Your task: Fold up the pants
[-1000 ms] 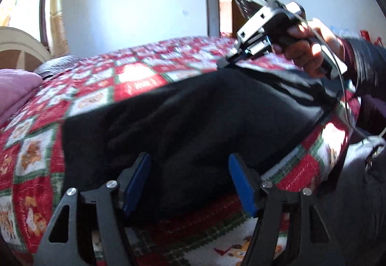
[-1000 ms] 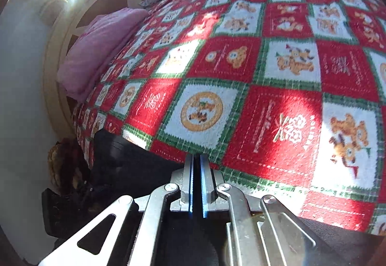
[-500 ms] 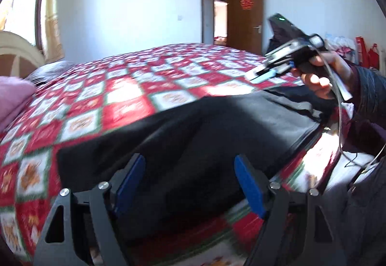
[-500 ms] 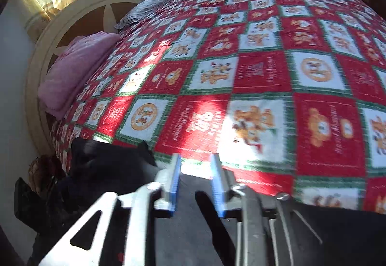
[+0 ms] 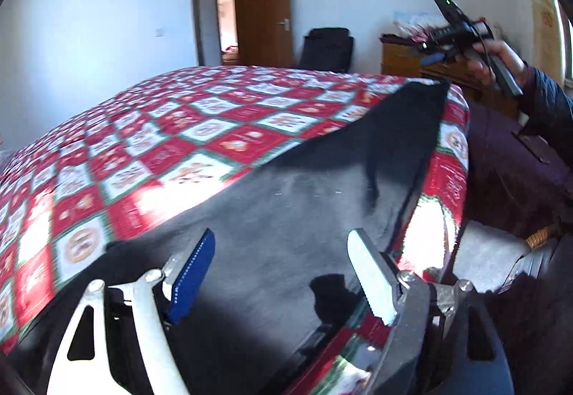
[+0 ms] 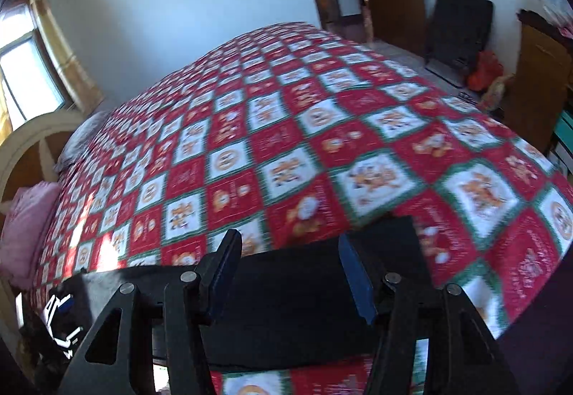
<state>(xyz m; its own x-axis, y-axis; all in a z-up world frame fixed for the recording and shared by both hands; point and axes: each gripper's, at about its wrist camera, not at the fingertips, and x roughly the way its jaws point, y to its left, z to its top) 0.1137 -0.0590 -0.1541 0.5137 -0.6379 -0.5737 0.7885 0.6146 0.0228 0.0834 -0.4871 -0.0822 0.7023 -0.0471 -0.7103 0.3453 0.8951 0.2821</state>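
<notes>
Black pants (image 5: pixel 304 201) lie flat along the near edge of a bed with a red, white and green patchwork quilt (image 5: pixel 172 144). My left gripper (image 5: pixel 283 273) is open and empty just above the pants. My right gripper (image 6: pixel 290 273) is open and empty above the far end of the pants (image 6: pixel 286 302). In the left wrist view the right gripper (image 5: pixel 435 53) is held in a hand, lifted clear above the pants' far corner.
A pink pillow (image 6: pixel 25 226) and a cream headboard (image 6: pixel 32 140) are at the head of the bed. A wooden door (image 5: pixel 265 8), a black chair (image 5: pixel 327 49) and a wooden cabinet (image 5: pixel 404 58) stand beyond the bed. The person's dark clothing (image 5: pixel 519 158) is at right.
My right gripper was shut on the pants' edge, then opened, let go and lifted away. My left gripper stayed open and shifted along the pants.
</notes>
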